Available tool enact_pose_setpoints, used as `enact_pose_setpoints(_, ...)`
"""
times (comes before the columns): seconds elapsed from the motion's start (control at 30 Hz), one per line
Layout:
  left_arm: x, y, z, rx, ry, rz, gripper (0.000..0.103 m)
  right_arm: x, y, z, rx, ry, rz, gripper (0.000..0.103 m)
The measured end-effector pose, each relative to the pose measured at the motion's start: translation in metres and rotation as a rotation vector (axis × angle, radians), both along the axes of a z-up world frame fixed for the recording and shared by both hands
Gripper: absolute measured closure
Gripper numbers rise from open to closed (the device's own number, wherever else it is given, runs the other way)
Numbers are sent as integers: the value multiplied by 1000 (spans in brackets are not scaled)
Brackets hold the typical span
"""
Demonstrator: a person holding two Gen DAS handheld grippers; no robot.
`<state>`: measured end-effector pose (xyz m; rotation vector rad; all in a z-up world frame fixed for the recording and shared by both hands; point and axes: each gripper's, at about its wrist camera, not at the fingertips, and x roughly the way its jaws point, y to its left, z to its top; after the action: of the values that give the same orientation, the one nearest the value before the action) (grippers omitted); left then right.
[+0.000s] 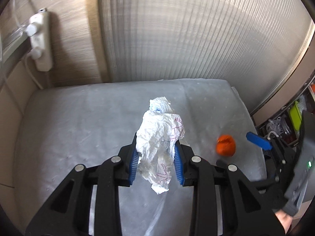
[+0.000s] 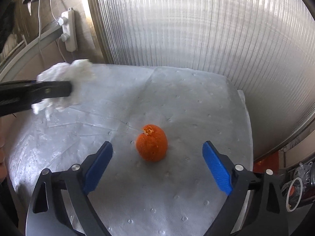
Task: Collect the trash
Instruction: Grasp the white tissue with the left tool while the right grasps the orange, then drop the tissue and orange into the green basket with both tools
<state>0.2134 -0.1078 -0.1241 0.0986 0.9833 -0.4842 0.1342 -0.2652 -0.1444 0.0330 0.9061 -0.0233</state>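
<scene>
Left gripper holding paper, right gripper standing wide over the peel

The left gripper (image 1: 156, 159) is pinching a crumpled paper (image 1: 160, 137) between its jaws, above the grey table (image 1: 78, 118). The right gripper (image 2: 157, 163) is keeping its jaws spread; the orange peel (image 2: 152, 142) is lying on the table between them, untouched.

Left gripper (image 2: 67, 90) smears into blur at the right view's left edge, its crumpled paper (image 2: 65, 82) fuzzy too; orange peel (image 1: 226, 144) blurred in the left view, shelf clutter (image 1: 283, 125) beyond too small to identify
</scene>
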Motion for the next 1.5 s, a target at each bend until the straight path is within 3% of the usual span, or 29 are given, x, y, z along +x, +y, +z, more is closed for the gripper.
enact_pose_setpoints(0.2,-8,17,-1,-1,-8,13,72,-2,5,-3,-2,10,-4,12)
enact_pose_setpoints(0.3,-11,19,-5,-7,3,11,72,2,7,-7,-7,17,-4,21)
enact_pose_setpoints(0.4,-12,20,-11,-4,15,9,72,4,5,-11,-12,37,-16,43)
enact_pose_setpoints(0.5,-15,24,-14,-8,22,7,72,3,6,-10,-23,31,-14,73)
enact_pose_setpoints(0.83,-55,45,-9,-11,3,5,72,-34,27,11,5,-9,42,75)
enact_pose_setpoints(1.1,-132,73,-10,-11,-7,1,72,-118,66,32,28,-43,121,75)
enact_pose_setpoints(1.5,-258,128,-47,2,10,0,72,-240,134,21,95,9,267,75)
